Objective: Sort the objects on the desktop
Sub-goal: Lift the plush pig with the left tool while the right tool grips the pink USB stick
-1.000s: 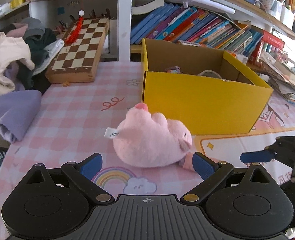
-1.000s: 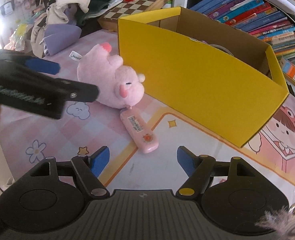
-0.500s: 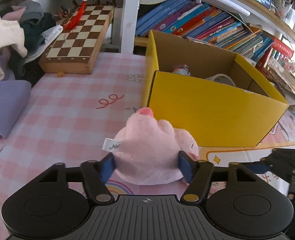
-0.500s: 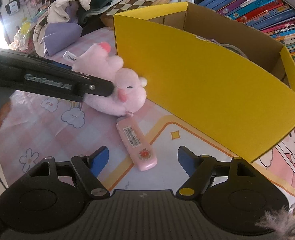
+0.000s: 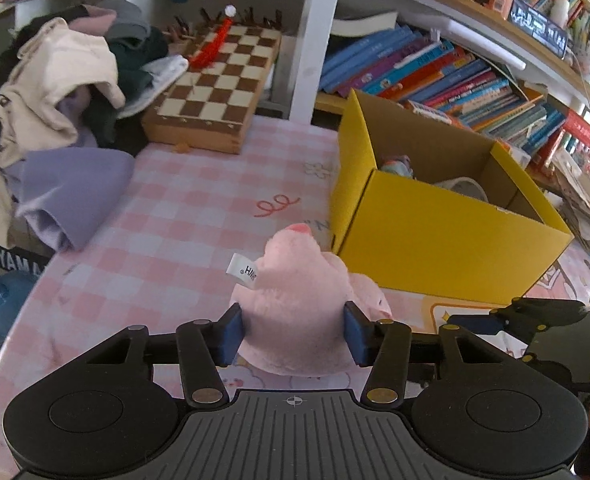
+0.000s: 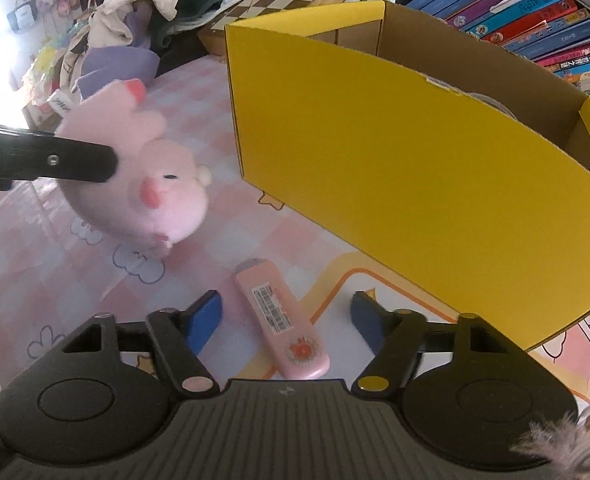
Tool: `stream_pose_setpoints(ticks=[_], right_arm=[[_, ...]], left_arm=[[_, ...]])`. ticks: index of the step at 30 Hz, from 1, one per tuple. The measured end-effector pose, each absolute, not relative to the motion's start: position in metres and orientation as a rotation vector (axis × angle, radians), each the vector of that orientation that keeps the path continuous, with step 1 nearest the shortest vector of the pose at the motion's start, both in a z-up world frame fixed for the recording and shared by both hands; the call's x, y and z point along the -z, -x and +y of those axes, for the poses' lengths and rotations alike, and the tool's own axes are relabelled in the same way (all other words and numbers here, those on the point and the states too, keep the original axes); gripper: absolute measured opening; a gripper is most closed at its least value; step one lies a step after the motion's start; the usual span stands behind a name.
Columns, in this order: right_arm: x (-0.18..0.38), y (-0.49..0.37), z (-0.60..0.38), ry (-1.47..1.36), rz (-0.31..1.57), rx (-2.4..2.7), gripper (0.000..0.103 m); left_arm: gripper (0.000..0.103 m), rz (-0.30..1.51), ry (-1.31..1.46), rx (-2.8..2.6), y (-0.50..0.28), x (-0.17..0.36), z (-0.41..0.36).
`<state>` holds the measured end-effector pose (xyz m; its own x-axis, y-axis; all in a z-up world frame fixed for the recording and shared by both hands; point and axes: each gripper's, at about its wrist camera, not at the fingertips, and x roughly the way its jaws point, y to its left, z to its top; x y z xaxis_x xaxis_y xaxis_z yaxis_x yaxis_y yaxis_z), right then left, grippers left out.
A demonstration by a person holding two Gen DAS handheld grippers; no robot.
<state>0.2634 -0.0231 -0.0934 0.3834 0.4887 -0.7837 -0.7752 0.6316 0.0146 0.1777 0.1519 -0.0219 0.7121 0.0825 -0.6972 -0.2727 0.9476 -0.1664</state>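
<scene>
My left gripper [image 5: 293, 334] has just been closing, and its blue pads [image 5: 231, 332] now press into both flanks of the soft pink plush pig with the white sewn-in tag [image 5: 299, 312]; a second ago that toy lay loose on the pink checked tablecloth [image 5: 183, 216] ahead of wide-open jaws, so I read the grasp as made; from my right wrist camera the pig [image 6: 147, 184] looks blurred and seems to sit clear of the cloth, with the left gripper's black finger across its back, so I judge the lift has begun, though I cannot be sure its underside is off the surface. My right gripper [image 6: 287, 320] has also just been closing, yet it has hold of nothing; its jaws stand about half open to either side of the flat pink oblong case with a barcode sticker and a red sun-like emblem [image 6: 283, 320], which lies on the table between them with clear gaps to both pads; I take that as the next pick lined up but not yet made. The open yellow cardboard box [image 5: 447, 256] stands just beyond the pig, close on its right; inside it I can make out a small pale blue-and-pink item [image 5: 397, 162] in the near-left corner and part of a rounded white object [image 5: 465, 188] against the front wall, neither clear enough to name; the rest of its floor is hidden behind the front wall.
</scene>
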Motion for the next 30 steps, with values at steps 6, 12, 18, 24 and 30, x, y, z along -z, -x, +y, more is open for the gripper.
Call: stream_pose_setpoints(ticks=[6,12,18,24,30], right_arm=[[0.091,-0.262,-0.024,0.367,0.848,-0.821,0.049],[0.086,-0.260,-0.031,0.324,0.842,-0.800,0.074],[0.089,-0.258,-0.027,0.345,0.852,-0.791,0.075],[0.092,-0.253,-0.017,0.395,0.846,-0.821,0.049],[0.092,-0.249,-0.016,0.402,0.838,-0.852,0.025]], left_arm=[[0.050,0.739,0.281,-0.222,-0.168,0.017,0.159],[0.050,0.724,0.289,-0.236,-0.162,0.015,0.162],[0.050,0.724,0.286,-0.231,-0.158,0.016,0.161],[0.050,0.724,0.287,-0.234,-0.154,0.016,0.163],[0.050,0.728,0.279,-0.214,-0.155,0.018,0.161]])
